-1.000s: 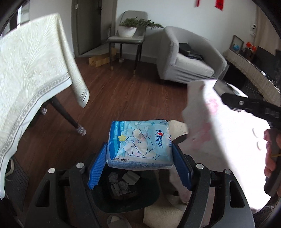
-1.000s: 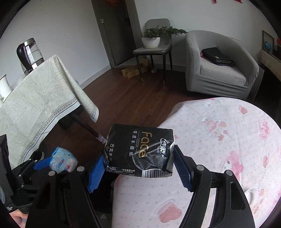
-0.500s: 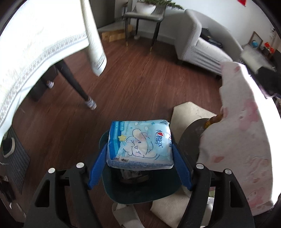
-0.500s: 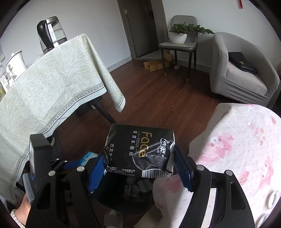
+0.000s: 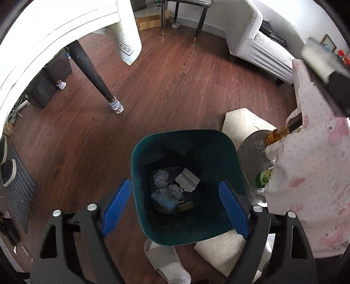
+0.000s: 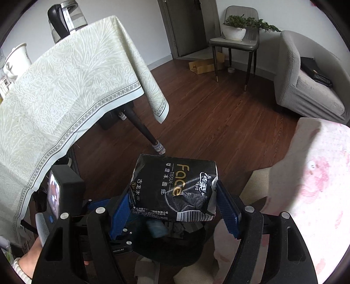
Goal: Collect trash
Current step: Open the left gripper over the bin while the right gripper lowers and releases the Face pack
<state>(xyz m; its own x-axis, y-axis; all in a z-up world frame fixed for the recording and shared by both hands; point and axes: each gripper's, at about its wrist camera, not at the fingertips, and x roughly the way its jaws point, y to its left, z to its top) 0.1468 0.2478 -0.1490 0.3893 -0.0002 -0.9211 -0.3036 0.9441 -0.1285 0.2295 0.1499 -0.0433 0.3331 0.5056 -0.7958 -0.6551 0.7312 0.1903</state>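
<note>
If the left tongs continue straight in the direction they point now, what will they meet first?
Probably the crumpled trash at the bottom of the dark green bin. The left tongs, just opened and empty, point down into its open mouth; the depth is hard to judge.

Black tool (image 5: 175,207) frames with silver screws, blue ribbed pads (image 5: 116,207); white knit cuff (image 6: 18,269).

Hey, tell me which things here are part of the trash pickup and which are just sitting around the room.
Part of the job:
- green bin
- black tissue pack clamped in the right tool
- crumpled paper in the bin
- left tool, open over the bin

Just lying about:
- armchair
- potted plant on the chair
- kettle
- bottles
- slipper
</note>
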